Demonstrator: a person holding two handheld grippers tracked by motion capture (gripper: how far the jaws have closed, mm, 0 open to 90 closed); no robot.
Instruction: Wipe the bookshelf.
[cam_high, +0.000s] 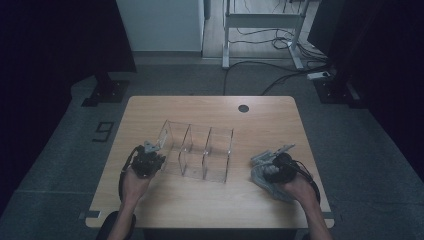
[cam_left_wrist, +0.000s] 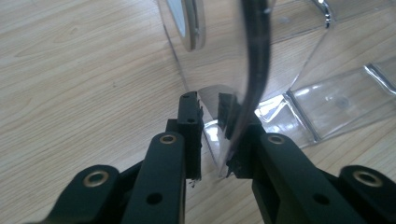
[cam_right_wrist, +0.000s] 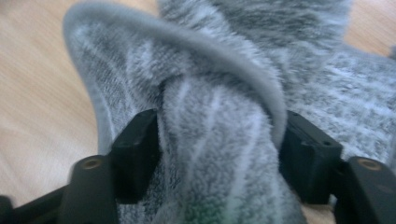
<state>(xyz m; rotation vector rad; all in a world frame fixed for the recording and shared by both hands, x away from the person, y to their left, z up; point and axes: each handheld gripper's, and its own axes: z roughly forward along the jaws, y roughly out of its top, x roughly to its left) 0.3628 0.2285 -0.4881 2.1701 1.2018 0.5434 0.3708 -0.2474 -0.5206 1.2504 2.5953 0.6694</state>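
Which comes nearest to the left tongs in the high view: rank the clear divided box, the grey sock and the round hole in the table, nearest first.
1. Clear divided box: right beside the left tongs, which clamp its near end wall.
2. Grey sock: across the table, in the right tongs.
3. Round hole: near the table's far edge; its gap looks close to the sock's, so 2 and 3 are barely separable.

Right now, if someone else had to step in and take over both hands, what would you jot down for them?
Left gripper: shut on the near-left wall of the clear organizer, steadying it on the table.
Right gripper: closed around a bunched grey sock, which lies on the table to the right of the organizer.
Done: organizer gripped, sock grabbed.
Left: probably lift the sock and drop it into one of the organizer's three compartments, all of which look empty; then let go of both.
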